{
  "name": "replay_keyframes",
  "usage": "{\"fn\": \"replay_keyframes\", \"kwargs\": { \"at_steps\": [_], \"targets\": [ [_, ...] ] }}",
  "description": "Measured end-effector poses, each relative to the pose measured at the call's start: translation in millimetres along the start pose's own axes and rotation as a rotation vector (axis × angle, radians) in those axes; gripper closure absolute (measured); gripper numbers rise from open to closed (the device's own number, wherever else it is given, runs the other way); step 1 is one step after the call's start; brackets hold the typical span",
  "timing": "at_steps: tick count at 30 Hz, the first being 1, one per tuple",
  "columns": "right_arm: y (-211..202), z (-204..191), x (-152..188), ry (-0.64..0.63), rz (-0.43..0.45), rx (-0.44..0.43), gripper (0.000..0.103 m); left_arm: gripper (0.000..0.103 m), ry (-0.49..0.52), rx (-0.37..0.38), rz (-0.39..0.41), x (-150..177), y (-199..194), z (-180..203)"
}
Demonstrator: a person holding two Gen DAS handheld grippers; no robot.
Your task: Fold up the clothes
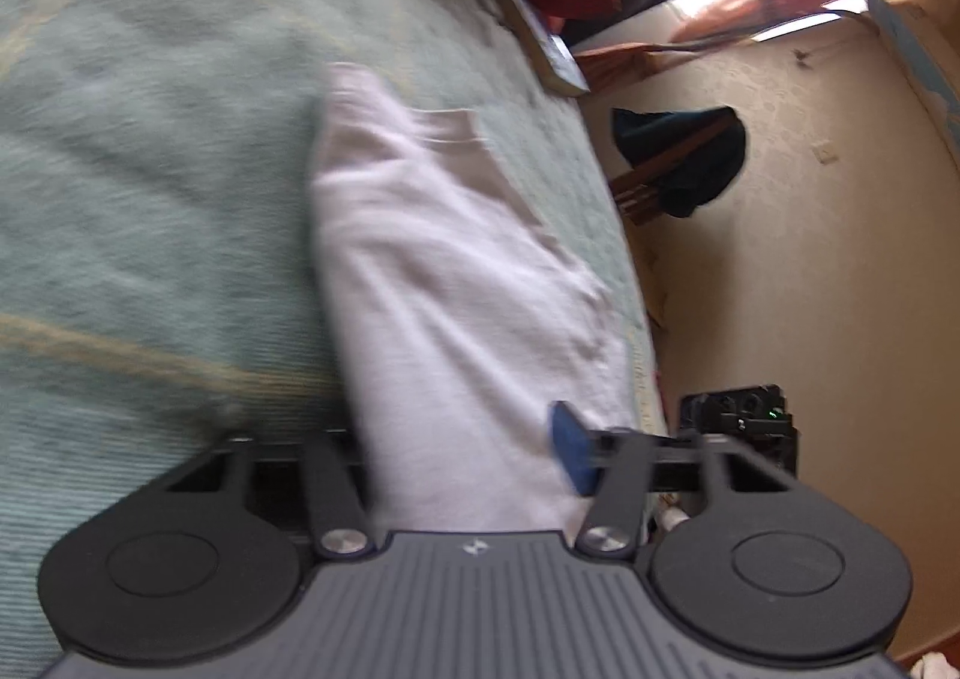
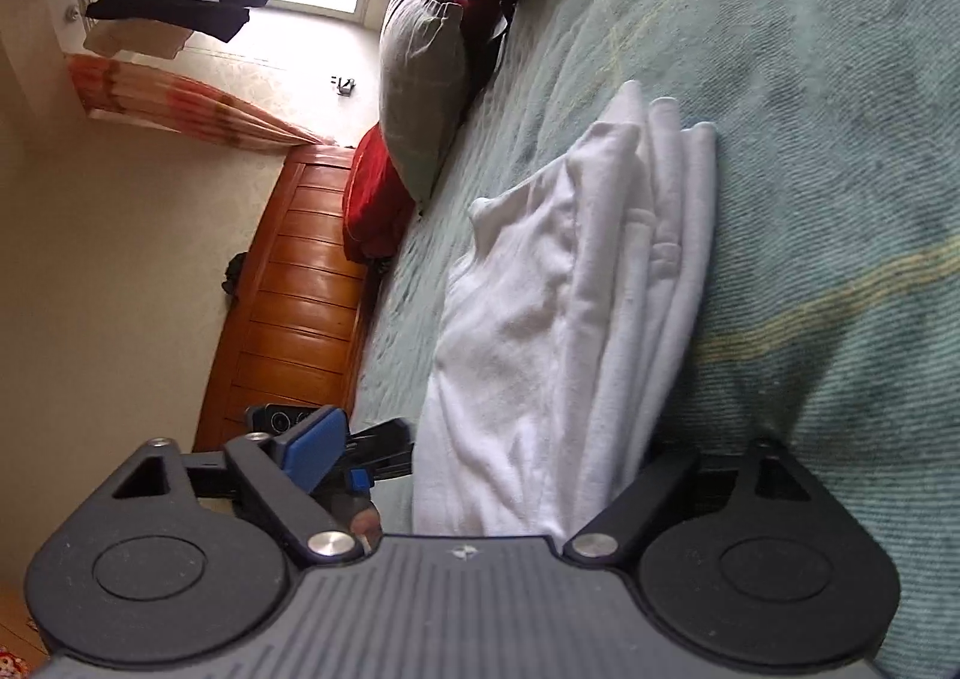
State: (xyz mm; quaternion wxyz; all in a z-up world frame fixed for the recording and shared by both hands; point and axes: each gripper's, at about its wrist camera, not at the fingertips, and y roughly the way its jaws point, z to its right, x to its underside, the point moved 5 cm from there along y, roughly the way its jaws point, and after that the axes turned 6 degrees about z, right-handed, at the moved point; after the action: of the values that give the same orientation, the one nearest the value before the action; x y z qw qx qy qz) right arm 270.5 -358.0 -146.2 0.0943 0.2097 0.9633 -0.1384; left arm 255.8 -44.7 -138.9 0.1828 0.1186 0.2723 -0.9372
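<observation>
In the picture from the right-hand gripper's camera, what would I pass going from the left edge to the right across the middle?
Cream wall → wooden bed board → red cushion → strip of green bedspread → folded white garment → green bedspread with a yellow stripe.

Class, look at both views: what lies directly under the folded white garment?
The white garment rests on the green bedspread, which shows all around it. Whatever lies beneath its stacked layers, or under the bedspread, is covered and cannot be seen.
</observation>
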Motion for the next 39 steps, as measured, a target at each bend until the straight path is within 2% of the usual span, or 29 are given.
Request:
{"fn": "replay_keyframes", "kwargs": {
  "at_steps": [1,3,5,7,8,9,13,15,17,18,21,23,25,28,39],
  "targets": [
    [0,1,0,-0.002,0.003,0.006,0.021,0.07,-0.011,-0.008,0.001,0,-1,-4],
    [3,0,1,-0.016,0.007,0.034,0.027,0.073,-0.021,-0.002,0.0,0,-1,-9],
    [5,1,3,-0.047,0.012,0.09,0.041,0.073,-0.011,-0.014,0.001,1,1,-7],
    [7,5,6,-0.076,0.02,0.161,0.075,0.073,0.009,-0.027,0.002,2,1,-4],
    [6,8,6,-0.071,0.025,0.169,0.08,0.073,0.01,-0.028,0.002,2,1,-4],
    [5,11,7,-0.062,0.031,0.166,0.081,0.073,0.009,-0.028,0.002,1,1,-3],
    [6,8,9,-0.08,0.04,0.183,0.08,0.072,0.006,-0.032,0.004,0,2,0],
    [5,10,9,-0.077,0.039,0.171,0.079,0.062,0.001,-0.01,0.001,-1,4,4],
    [3,15,8,-0.056,0.041,0.152,0.079,0.046,0.006,0.001,-0.008,-2,6,9],
    [3,16,7,-0.047,0.042,0.148,0.079,0.044,0.013,-0.002,-0.013,-3,8,11],
    [4,13,7,-0.047,0.047,0.164,0.075,0.04,0.028,-0.026,-0.019,-3,11,19],
    [5,7,8,-0.052,0.047,0.168,0.066,0.04,0.028,-0.045,-0.016,-2,11,24],
    [7,-1,9,-0.057,0.045,0.168,0.047,0.038,0.006,-0.047,-0.015,-1,9,26],
    [13,-17,9,-0.09,0.038,0.188,0.033,0.034,-0.02,-0.037,-0.016,-4,10,31],
    [23,-66,11,-0.21,0.012,0.212,0.03,0.034,0.019,-0.024,-0.018,-13,4,55]
  ]
}}
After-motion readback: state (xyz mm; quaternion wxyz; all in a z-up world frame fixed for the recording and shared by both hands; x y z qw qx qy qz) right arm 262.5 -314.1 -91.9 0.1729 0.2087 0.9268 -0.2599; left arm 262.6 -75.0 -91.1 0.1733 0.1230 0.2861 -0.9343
